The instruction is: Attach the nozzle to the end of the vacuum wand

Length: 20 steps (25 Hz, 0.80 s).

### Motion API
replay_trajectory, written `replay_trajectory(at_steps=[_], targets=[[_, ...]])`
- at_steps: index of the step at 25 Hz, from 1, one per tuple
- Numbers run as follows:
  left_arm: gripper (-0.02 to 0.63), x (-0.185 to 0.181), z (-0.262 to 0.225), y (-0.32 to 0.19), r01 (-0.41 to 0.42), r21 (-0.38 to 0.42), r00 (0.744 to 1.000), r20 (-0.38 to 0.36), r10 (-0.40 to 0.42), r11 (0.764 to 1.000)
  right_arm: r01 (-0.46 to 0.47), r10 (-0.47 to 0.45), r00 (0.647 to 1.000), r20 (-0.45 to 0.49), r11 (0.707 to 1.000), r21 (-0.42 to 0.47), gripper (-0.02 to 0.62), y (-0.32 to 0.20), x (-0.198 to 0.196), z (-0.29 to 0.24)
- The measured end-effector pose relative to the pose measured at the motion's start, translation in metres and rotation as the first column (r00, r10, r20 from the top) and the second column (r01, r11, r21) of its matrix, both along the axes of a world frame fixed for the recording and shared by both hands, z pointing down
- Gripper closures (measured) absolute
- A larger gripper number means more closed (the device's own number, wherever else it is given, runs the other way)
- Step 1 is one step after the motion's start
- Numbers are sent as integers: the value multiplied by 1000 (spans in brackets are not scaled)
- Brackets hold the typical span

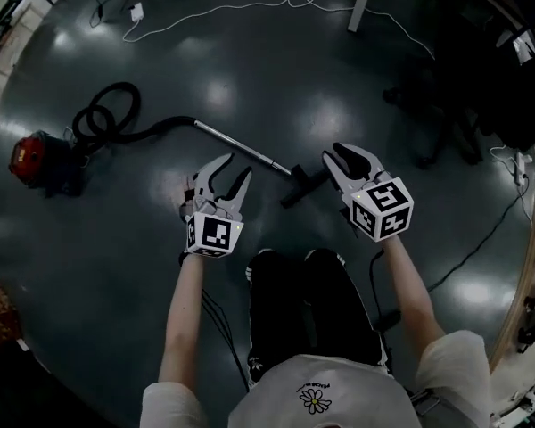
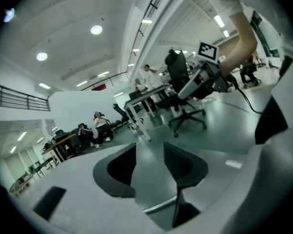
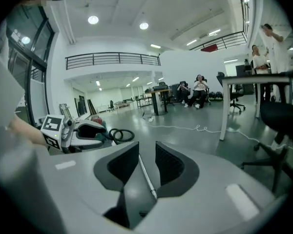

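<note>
While both hang low-centre in head view, L gripper (image 1: 233, 171) & R gripper (image 1: 337, 157) show jaws approx. half open, nothing between. Just beyond, centre frame, black nozzle (image 1: 305, 186) lies at metal wand (image 1: 241, 147) tip; hose (image 1: 107, 119) coils upper left by red vacuum (image 1: 28, 155).

My fingers (image 2: 118, 168) are smooth grey plastic faced with matt black pads. At twelve o'clock the vacuum wand (image 1: 242, 147) is bright polished metal, and the nozzle (image 1: 305, 185) is matt black plastic. The floor (image 1: 276, 69) is glossy and reflective. At ten o'clock, the canister (image 1: 28, 154) is shiny red plastic.
</note>
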<state>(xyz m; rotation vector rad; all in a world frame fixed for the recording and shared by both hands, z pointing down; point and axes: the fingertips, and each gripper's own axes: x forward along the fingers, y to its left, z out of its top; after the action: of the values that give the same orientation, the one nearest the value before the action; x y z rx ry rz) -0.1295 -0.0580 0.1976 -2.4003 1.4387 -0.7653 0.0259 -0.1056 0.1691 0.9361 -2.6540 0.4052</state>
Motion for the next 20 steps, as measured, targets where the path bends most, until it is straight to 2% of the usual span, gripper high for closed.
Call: replay_trajectory(at_steps=[2,4,6,9,12,13,16,17,19,20], targets=[[404,4,123,-29,-100,-55,988,116,106,993,12,-12,1000,-21,999,-30,499,-24,-6,110],[349,8,233,-54,-192,-108,947,239,213,975,45,-48,998,-39,997,-61,479,-42,-11,208],[332,11,323,-77,-258,-155,889,347,297,954,94,-100,993,-56,990,-101,471,-55,-11,289],[300,19,422,-98,-328,-240,786,467,405,914,160,-178,981,-84,970,-183,443,-61,-5,379],[287,26,484,-107,-362,-327,690,535,487,873,219,-252,964,-85,933,-287,433,-61,-4,436],[284,30,499,-109,-367,-347,672,542,504,863,231,-270,958,-95,925,-302,431,-61,-6,448],[284,45,533,-109,-382,-391,649,531,545,837,243,-291,948,-127,923,-300,436,-59,-15,467],[285,50,542,-107,-392,-411,626,537,565,823,247,-296,946,-129,921,-302,437,-58,-17,470],[313,58,558,-100,-415,-456,551,563,616,787,258,-311,940,-137,915,-310,439,-55,-21,476],[355,60,562,-98,-428,-477,514,570,641,768,262,-319,937,-145,913,-313,440,-53,-22,480]])
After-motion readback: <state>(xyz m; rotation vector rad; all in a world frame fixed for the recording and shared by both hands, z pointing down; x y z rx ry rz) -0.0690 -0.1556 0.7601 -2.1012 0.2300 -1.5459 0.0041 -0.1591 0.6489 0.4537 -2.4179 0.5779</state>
